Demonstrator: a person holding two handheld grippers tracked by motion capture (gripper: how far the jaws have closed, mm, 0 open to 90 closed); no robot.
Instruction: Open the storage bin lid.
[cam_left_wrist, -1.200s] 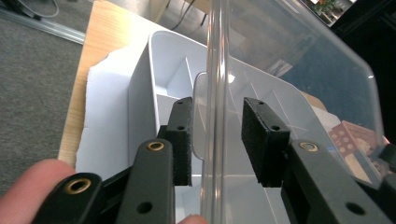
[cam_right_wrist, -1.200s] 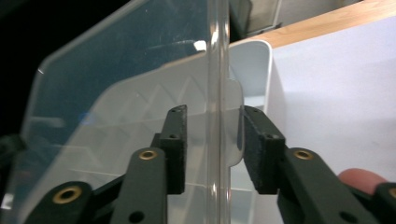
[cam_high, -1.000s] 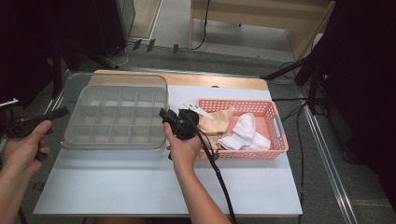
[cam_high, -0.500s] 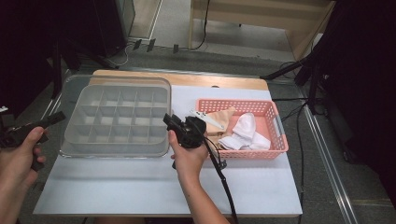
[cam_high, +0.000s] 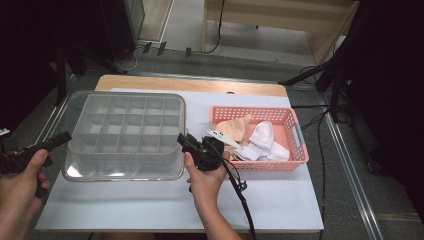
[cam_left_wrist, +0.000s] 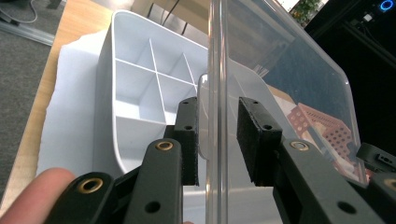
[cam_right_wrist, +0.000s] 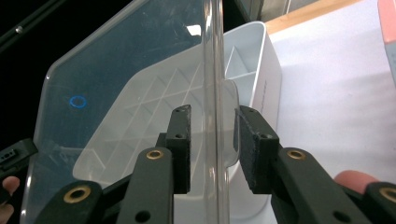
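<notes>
A clear plastic lid (cam_high: 125, 167) hangs over a white compartment box (cam_high: 127, 122) on the left half of the table, its near edge raised and pulled toward me. My left gripper (cam_high: 62, 138) straddles the lid's left edge and my right gripper (cam_high: 181, 140) its right edge. In the left gripper view the jaws (cam_left_wrist: 217, 105) stand either side of the lid rim (cam_left_wrist: 217, 56), with the box (cam_left_wrist: 140, 70) behind. The right gripper view has its jaws (cam_right_wrist: 212, 112) around the rim (cam_right_wrist: 212, 46) at a rounded tab. Both grippers are shut on the lid.
A pink mesh basket (cam_high: 301, 142) stands on the table's right half, holding a beige cloth (cam_high: 235, 127) and white cloths (cam_high: 262, 137). The right gripper's cable (cam_high: 240, 192) trails toward the front edge. White sheet covers the table (cam_high: 280, 200); wood shows along the back.
The lid has come up off the box and shifted toward me. Both grippers have moved back toward the front edge along with it.
</notes>
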